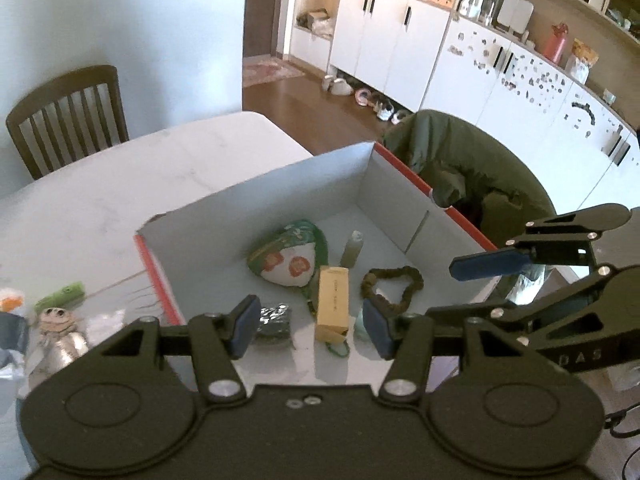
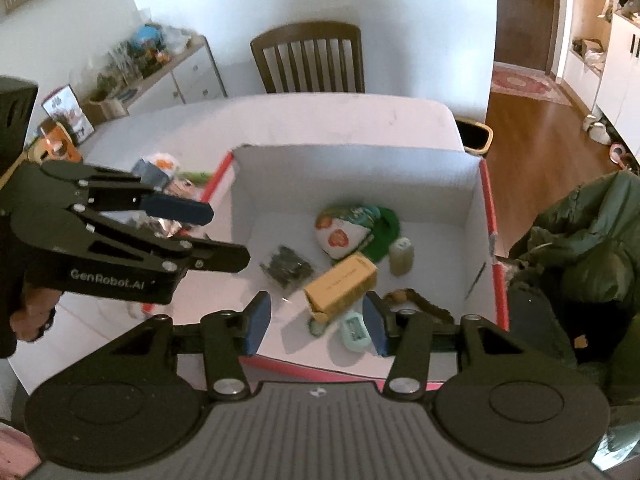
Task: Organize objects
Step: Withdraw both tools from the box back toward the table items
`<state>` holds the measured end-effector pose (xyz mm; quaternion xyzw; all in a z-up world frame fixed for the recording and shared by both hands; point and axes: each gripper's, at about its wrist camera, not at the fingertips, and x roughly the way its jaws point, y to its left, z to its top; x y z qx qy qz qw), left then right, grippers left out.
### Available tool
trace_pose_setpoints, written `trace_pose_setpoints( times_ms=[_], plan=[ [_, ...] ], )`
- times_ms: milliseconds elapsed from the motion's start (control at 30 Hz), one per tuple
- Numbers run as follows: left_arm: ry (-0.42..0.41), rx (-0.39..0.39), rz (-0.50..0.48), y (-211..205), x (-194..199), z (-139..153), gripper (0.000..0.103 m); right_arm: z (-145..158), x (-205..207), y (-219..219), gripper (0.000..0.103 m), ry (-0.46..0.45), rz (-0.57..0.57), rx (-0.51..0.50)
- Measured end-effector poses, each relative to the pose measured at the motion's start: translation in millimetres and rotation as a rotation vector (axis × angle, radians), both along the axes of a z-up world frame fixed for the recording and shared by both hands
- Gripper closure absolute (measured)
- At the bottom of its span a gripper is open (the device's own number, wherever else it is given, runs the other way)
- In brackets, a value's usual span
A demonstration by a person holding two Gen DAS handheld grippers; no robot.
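Both claws hang above the cardboard box, which stands on the white bench. The left claw is released, its blue pads spread wide with nothing between them. The right claw is likewise released and empty.

Status of the task, judged from the present layout:

- Already in the box: a patterned pouch with green trim, a yellow carton lying on its side, a small bottle, a dark foil packet, a brown scrunchie and a mint-coloured case. The carton lies just beside the pouch; the bottle stands near the far right of the group.
- Not yet in the box: a cluster of items on the bench to the left of the box — a small doll figure, a green tube, and other pieces too blurred to identify.

The work appears well advanced but incomplete. The remaining items lie on the left claw's side, outside the red-edged box wall, so the probable next step is a reach there with that claw — a judgement only. Whether further items lie outside the field of view cannot be determined.

A green jacket is draped over a chair to the right of the box.
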<state>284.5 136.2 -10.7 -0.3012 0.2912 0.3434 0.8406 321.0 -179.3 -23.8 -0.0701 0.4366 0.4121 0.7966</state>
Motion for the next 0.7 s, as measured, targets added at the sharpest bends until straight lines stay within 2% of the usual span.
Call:
trace_pose_setpoints(
  times_ms=[167, 300, 467, 600, 700],
  plan=[
    [-0.023, 0.019, 0.039, -9.4, -31.7, 5.9, 0.046, 10.4, -17.3, 10.7, 0.050, -0.022, -0.016, 0.038],
    [-0.047, 0.035, 0.087, -16.3, -58.9, 8.0, 0.038, 16.5, -31.6, 22.0, 0.046, -0.009, -0.028, 0.076],
    [-0.066, 0.025, 0.136, -19.6, -92.1, 3.1, 0.033, 23.3, -53.0, 40.5, 0.041, -0.011, -0.031, 0.104],
    [-0.067, 0.040, 0.180, -22.5, -120.3, -0.4, 0.023, 27.1, -66.5, 57.1, 0.033, -0.017, -0.030, 0.121],
    [-0.067, 0.056, 0.211, -25.1, -140.2, -3.5, 0.017, 29.6, -75.2, 68.7, 0.022, -0.011, -0.031, 0.146]
  ],
)
